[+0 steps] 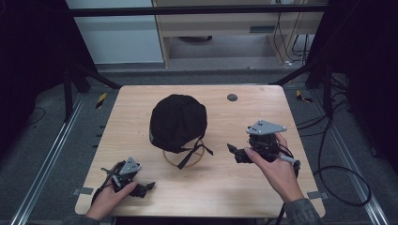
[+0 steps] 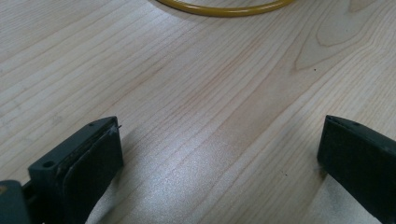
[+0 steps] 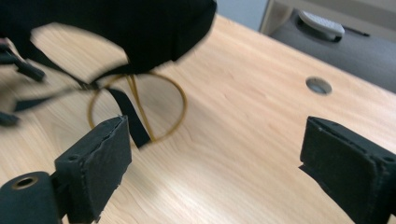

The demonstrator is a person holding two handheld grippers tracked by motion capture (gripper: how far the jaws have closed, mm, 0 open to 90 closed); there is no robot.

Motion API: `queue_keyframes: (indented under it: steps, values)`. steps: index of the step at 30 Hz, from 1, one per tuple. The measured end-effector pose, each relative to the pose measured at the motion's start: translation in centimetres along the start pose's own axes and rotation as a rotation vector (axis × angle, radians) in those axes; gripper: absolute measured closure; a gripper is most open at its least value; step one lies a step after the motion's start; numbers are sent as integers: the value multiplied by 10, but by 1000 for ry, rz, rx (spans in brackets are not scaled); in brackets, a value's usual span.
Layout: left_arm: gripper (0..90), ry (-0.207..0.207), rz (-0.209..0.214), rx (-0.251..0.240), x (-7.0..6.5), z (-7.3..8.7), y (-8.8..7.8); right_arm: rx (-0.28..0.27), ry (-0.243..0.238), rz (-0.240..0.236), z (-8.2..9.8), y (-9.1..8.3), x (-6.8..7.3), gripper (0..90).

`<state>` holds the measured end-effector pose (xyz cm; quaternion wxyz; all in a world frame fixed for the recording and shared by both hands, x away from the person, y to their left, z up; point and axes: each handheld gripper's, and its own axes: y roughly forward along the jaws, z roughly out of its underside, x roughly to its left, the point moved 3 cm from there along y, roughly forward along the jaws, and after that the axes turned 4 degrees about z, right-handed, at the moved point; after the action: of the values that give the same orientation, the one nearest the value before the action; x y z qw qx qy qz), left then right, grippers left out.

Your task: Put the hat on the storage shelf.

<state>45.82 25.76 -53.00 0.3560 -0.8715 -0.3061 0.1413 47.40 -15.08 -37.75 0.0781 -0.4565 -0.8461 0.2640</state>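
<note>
A black cap [image 1: 178,121] sits on a yellow wire stand [image 1: 183,158] in the middle of the wooden table [image 1: 211,187], its black straps [image 1: 191,153] hanging down. The cap [image 3: 116,28] and stand ring [image 3: 140,109] are close ahead in the right gripper view. My right gripper [image 1: 233,151] is open to the right of the stand, pointing at it, nothing between its pads [image 3: 100,161]. My left gripper [image 1: 149,186] rests low at the front left, open over bare wood, with the stand ring [image 2: 224,9] just ahead of its pads [image 2: 93,163].
A small round grommet hole [image 1: 232,97] lies in the table's far right part and also appears as a hole [image 3: 319,85] in the right gripper view. Black cables [image 1: 338,183] trail on the floor right of the table. Metal rails [image 1: 47,159] run along both sides.
</note>
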Motion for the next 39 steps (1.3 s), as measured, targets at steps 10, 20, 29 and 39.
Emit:
queue_keyframes:
  steps: [10,20,29,39]
  values:
    - [0,0,0,0,0,0,0,42,52,12,48,15,-5,101]
    - [0,0,0,0,0,0,0,93,89,-16,91,38,0,105]
    - [0,0,0,0,0,0,0,136,110,-24,109,58,8,103]
    - [0,0,0,0,0,0,0,135,167,1,114,76,6,100]
